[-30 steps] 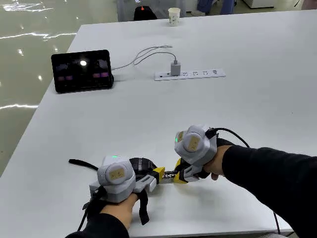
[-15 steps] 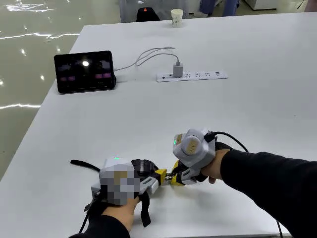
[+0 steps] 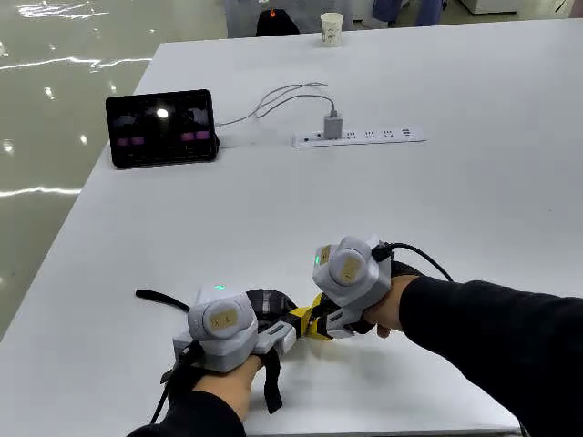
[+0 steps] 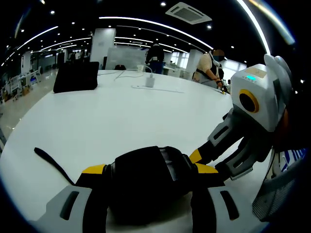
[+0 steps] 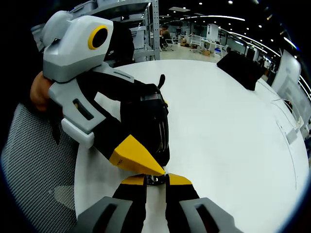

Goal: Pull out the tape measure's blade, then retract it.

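Table [image 3: 410, 228] edge close, bare top beyond: L gripper [image 4: 150, 169] fingers tight round tape measure [image 5: 150, 121], R gripper's [image 5: 155, 183] on blade tip [image 5: 158, 178].

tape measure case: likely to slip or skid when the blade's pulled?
Probably rigid: the tape measure looks a hard rounded case, so the left gripper may lose grip. On the smooth table it would likely skid. Its strap looks floppy.

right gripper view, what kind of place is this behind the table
Probably a big open lab or workshop hall: metal shelving and strip ceiling lights behind, plus a long white workbench carrying a power strip and tablet.
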The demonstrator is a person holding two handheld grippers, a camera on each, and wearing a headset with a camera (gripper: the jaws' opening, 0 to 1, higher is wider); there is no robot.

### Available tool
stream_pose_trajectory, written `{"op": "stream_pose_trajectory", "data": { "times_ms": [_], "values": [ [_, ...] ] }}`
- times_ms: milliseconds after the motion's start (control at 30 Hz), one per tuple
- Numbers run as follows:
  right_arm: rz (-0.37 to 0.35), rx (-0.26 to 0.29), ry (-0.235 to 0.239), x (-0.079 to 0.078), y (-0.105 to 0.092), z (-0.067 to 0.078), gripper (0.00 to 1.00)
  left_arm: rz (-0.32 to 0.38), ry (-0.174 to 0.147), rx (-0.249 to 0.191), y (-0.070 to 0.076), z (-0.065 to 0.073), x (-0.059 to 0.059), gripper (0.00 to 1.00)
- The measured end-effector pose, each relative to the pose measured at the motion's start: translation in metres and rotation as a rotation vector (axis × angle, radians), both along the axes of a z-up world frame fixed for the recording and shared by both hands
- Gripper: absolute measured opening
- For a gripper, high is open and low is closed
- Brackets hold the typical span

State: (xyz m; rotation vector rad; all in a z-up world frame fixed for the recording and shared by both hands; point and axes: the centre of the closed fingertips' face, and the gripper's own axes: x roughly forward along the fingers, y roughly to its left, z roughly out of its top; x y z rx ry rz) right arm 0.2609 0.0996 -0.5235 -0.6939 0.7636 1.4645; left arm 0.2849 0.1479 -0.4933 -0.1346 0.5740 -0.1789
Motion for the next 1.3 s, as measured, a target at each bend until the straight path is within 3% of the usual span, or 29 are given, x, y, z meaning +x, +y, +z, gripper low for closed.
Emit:
{"op": "stream_pose_trajectory", "data": {
  "times_ms": [333, 700, 1000, 1233, 1300],
  "values": [
    [0.006, 0.016, 0.005, -0.0011, 0.0031, 0.0004, 0.11, 0.000, -0.001, 0.002, -0.0004, 0.0003, -0.0003, 0.65],
    [-0.045, 0.050, 0.000, -0.0014, 0.0041, 0.0015, 0.12, -0.001, -0.010, 0.007, -0.0009, 0.0003, -0.0004, 0.66],
    [-0.060, 0.047, -0.031, -0.0001, 0.0039, 0.0016, 0.14, -0.006, -0.021, 0.006, -0.0009, 0.0008, -0.0001, 0.67],
    [-0.083, 0.069, -0.042, -0.0014, -0.0001, 0.0058, 0.17, -0.009, 0.018, -0.043, 0.0000, -0.0020, -0.0024, 0.67],
    [-0.086, 0.069, -0.040, -0.0023, -0.0028, 0.0053, 0.18, -0.025, 0.021, -0.035, -0.0001, -0.0014, -0.0044, 0.67]
  ]
}}
